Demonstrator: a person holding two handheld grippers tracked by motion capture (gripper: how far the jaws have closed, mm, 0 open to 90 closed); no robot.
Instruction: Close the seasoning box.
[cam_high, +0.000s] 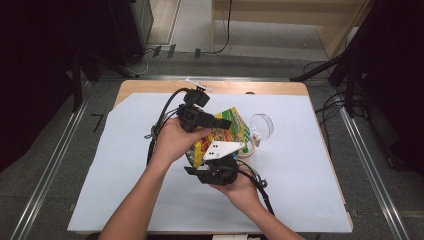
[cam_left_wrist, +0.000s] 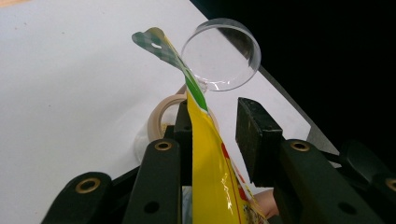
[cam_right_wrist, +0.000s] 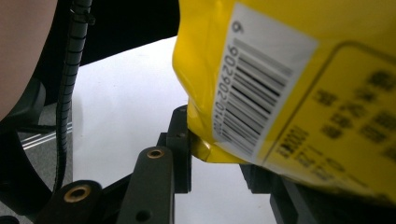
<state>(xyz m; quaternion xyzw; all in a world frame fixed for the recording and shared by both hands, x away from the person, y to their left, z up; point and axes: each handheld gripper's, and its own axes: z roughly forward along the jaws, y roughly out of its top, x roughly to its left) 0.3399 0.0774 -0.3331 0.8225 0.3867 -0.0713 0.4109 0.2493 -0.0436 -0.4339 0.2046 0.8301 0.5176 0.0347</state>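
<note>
A yellow snack bag (cam_high: 233, 128) with a green checked top is held up over the table between both hands. My left gripper (cam_high: 226, 123) reaches it from the left. In the left gripper view the bag (cam_left_wrist: 210, 177) runs up between the jaws of this gripper (cam_left_wrist: 215, 116); it lies against the left pad and the right pad stands clear of it. My right gripper (cam_high: 217, 156) comes from below under its grey plate. In the right gripper view the bag's barcoded lower corner (cam_right_wrist: 261, 84) sits in the jaws of that gripper (cam_right_wrist: 217, 149), the left pad against it and the right jaw hidden beneath it.
A clear plastic cup (cam_high: 262, 125) (cam_left_wrist: 219, 53) lies just right of the bag, with a roll of tape (cam_high: 250, 150) (cam_left_wrist: 161, 116) beside it. A white sheet (cam_high: 150, 165) covers the wooden table. Floor rails, cables and dark stands surround the table.
</note>
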